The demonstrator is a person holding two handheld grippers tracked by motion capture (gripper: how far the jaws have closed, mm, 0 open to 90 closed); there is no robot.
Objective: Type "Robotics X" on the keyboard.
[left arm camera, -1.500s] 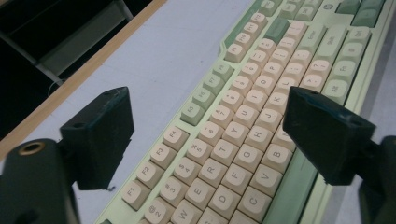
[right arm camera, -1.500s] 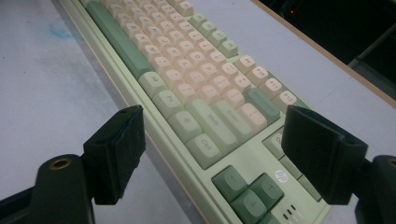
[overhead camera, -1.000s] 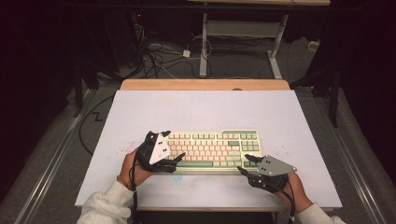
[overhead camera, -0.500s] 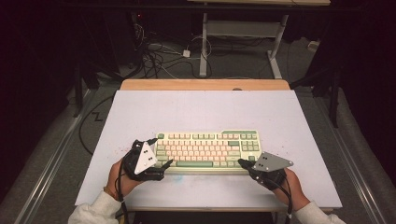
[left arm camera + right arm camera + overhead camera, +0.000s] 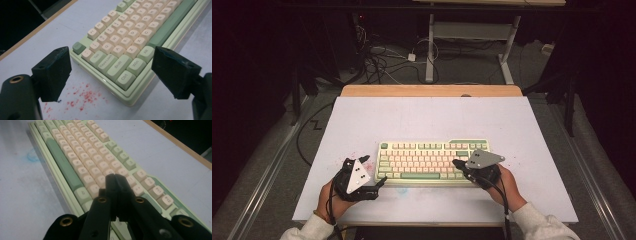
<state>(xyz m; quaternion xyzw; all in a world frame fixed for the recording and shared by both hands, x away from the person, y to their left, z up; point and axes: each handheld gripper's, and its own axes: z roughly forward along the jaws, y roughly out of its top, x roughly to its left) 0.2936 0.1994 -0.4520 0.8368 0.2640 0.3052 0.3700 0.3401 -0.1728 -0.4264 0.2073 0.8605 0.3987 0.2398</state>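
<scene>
A pale green keyboard (image 5: pixel 427 160) with cream keys lies flat on the white tabletop (image 5: pixel 432 120). My left gripper (image 5: pixel 373 170) is just off the keyboard's near left corner, open. In the left gripper view its black jaws stand wide apart (image 5: pixel 111 62) on either side of that corner (image 5: pixel 125 80), touching nothing. My right gripper (image 5: pixel 458 165) is over the right part of the keyboard, shut with nothing between its jaws. In the right gripper view the closed tips (image 5: pixel 115 178) sit just above the cream keys (image 5: pixel 100 167). I cannot tell whether they touch a key.
Red specks (image 5: pixel 82 96) and a faint blue smear (image 5: pixel 33 157) mark the tabletop near the keyboard. A wooden strip (image 5: pixel 432 91) edges the table's far side. Beyond it are cables and a desk frame (image 5: pixel 430 45) on the dark floor.
My left gripper has drawn back to the left and toward the near edge, off the keyboard's left end. My right gripper has moved inward over the keyboard's right part.
</scene>
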